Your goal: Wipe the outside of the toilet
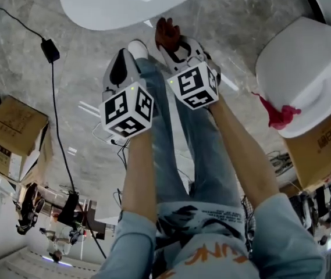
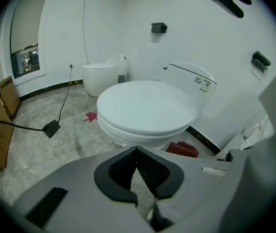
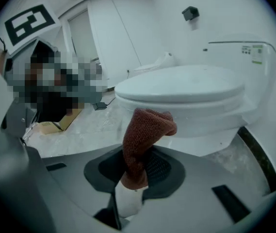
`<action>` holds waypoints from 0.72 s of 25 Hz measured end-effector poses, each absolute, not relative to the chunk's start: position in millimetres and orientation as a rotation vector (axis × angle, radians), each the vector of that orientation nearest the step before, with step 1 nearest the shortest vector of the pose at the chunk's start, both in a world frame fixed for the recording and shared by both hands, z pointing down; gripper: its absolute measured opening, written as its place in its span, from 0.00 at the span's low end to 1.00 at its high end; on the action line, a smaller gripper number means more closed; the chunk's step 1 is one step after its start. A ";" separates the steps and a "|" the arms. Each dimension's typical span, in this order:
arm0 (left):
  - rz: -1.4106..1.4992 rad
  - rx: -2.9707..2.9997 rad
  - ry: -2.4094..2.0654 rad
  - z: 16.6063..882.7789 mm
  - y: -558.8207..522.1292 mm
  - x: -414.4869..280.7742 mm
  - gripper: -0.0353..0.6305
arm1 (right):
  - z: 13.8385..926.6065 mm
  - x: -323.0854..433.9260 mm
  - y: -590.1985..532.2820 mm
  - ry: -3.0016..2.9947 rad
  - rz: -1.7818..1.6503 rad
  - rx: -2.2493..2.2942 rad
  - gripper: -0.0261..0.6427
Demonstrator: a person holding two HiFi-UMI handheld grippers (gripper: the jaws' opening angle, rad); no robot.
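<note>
The white toilet (image 1: 130, 2) stands just ahead of both grippers, lid down; it shows too in the left gripper view (image 2: 147, 108) and the right gripper view (image 3: 186, 96). My right gripper (image 3: 137, 166) is shut on a rust-red cloth (image 3: 142, 144) that sticks up between its jaws, a short way in front of the bowl and not touching it. In the head view that cloth (image 1: 166, 32) sits at the tip of the right gripper (image 1: 171, 42). My left gripper (image 2: 137, 152) is shut with nothing in it, beside the right one (image 1: 131, 54).
A second white toilet (image 1: 305, 68) with a red rag (image 1: 278, 115) on it stands at the right above a cardboard box (image 1: 322, 147). More boxes (image 1: 11, 135) lie at the left. A black power adapter (image 1: 50, 50) and its cable cross the marble floor.
</note>
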State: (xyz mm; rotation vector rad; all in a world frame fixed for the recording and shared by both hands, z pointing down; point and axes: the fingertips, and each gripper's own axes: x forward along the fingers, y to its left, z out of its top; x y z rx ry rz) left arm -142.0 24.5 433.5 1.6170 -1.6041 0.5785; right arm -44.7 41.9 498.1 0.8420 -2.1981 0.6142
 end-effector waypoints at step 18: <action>0.657 1.757 -1.310 461.4 -6.2 48.9 0.04 | 542.8 186.8 -11.8 -2.001 0.880 1.397 0.17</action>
